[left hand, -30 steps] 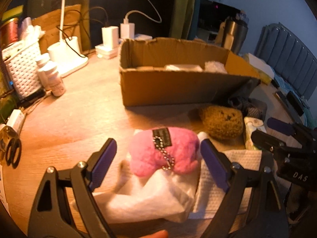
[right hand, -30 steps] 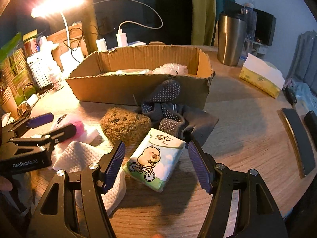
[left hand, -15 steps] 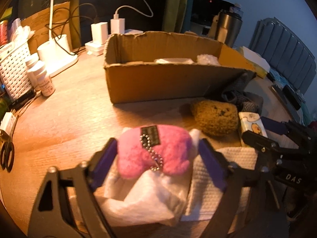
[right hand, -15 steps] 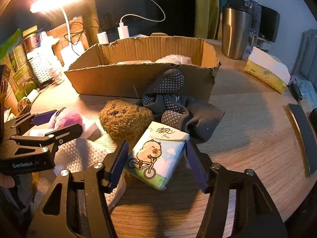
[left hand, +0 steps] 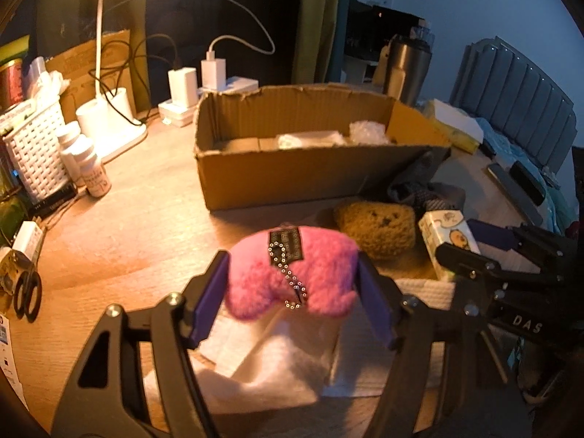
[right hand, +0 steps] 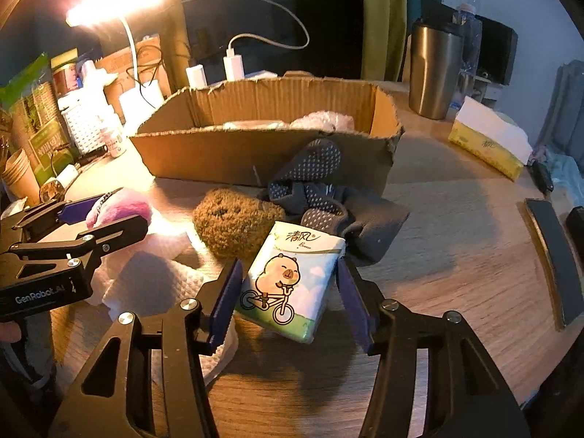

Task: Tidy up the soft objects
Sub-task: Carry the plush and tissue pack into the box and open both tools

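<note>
My left gripper (left hand: pixel 292 292) is shut on a pink plush toy (left hand: pixel 292 273) with a bead chain and holds it above white paper towels (left hand: pixel 262 365). My right gripper (right hand: pixel 288 288) is shut on a tissue pack (right hand: pixel 288 277) printed with a cartoon animal on a bicycle, lifted slightly off the table. A brown fuzzy plush (right hand: pixel 233 219) and dark dotted socks (right hand: pixel 321 197) lie in front of the open cardboard box (right hand: pixel 255 160). The box (left hand: pixel 292 179) holds some white soft items.
A lit desk lamp (right hand: pixel 116 11), white basket (left hand: pixel 33 146), small bottles (left hand: pixel 91 171), chargers (left hand: pixel 215 73) and scissors (left hand: pixel 25 292) crowd the left. A steel tumbler (right hand: pixel 434 73) and a yellow tissue box (right hand: pixel 489 142) stand at the right.
Both grippers closed: the left on the pink plush, the right on the tissue pack. Both objects have lifted slightly from where they lay.
</note>
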`<state>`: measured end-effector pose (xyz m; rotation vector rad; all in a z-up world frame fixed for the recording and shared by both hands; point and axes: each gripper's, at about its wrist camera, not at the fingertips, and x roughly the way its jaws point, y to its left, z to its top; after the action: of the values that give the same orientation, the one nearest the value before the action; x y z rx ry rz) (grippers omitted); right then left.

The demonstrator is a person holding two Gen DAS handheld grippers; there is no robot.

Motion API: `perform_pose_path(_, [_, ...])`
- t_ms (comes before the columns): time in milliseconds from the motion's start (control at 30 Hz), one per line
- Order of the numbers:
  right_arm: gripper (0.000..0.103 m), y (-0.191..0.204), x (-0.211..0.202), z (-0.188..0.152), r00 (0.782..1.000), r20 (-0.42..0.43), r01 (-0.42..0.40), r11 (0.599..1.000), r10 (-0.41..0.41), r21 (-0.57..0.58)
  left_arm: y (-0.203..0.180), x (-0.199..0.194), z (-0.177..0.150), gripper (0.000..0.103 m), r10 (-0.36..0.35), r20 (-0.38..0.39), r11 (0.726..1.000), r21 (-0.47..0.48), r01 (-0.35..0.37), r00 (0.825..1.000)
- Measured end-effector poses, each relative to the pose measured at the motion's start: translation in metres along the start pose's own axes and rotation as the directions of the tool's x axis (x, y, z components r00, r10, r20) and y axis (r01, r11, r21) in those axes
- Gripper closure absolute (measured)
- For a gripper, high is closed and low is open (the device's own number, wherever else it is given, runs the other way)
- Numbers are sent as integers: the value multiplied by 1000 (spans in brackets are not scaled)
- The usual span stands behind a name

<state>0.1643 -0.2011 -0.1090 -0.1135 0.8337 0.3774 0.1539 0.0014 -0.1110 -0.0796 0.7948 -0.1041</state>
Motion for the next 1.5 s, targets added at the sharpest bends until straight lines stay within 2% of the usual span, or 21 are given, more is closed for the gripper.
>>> perform_pose_path(400, [47, -9, -31, 14, 997, 78, 5, 1000, -6, 7, -2, -33, 12, 34, 18, 74, 1000, -1, -18, 997])
perform_pose_path(767, [46, -11, -51, 32, 990, 140, -1, 1000, 2, -5, 0, -62, 33, 34, 48, 158, 999, -18, -45, 986])
perform_pose_path(1133, [46, -21, -54, 47, 986, 165, 0, 1000, 1, -4, 3, -69, 53, 34, 69, 195, 997, -31, -65, 978])
perform_pose_path(1500, [46, -38, -47, 79, 980, 199, 8, 1000, -6, -6, 8, -67, 87, 34, 94, 248, 995, -48, -85, 964])
